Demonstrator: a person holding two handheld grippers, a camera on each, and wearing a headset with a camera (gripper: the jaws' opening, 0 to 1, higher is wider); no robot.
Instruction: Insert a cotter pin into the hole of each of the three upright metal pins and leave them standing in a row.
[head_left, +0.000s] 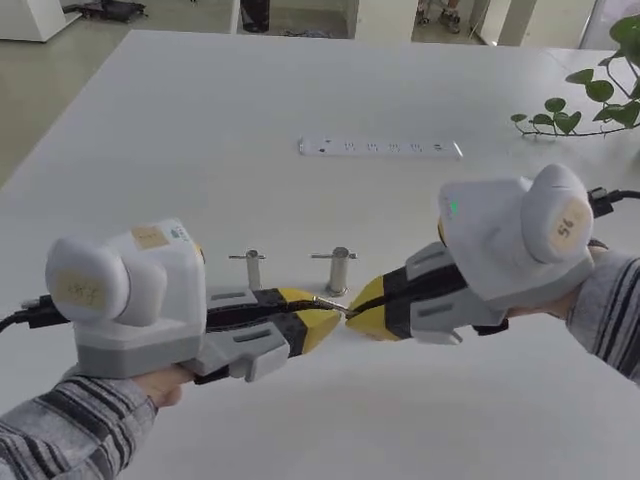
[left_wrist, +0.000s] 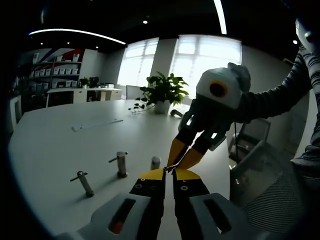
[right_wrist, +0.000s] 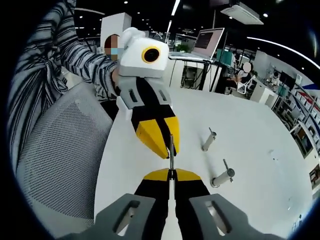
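My left gripper (head_left: 335, 318) and right gripper (head_left: 352, 312) meet tip to tip above the white table (head_left: 400, 400). Both look shut on one thin cotter pin (head_left: 331, 304), which runs from the right jaws into the seam of the left jaws (right_wrist: 171, 150). Behind the tips stand two upright metal pins (head_left: 253, 270) (head_left: 340, 268), each with a cotter pin across its top. The left gripper view shows those two crossed pins (left_wrist: 85, 183) (left_wrist: 121, 164) and a third pin (left_wrist: 155, 162) with a bare top just beyond my left gripper (left_wrist: 170, 170). My right gripper (right_wrist: 171, 171) has two pins (right_wrist: 209, 140) (right_wrist: 223, 177) on its right.
A white power strip (head_left: 380, 148) lies further back on the table. A potted plant's leaves (head_left: 590, 100) reach in at the far right edge. A mesh office chair (right_wrist: 65, 150) stands by the near table edge.
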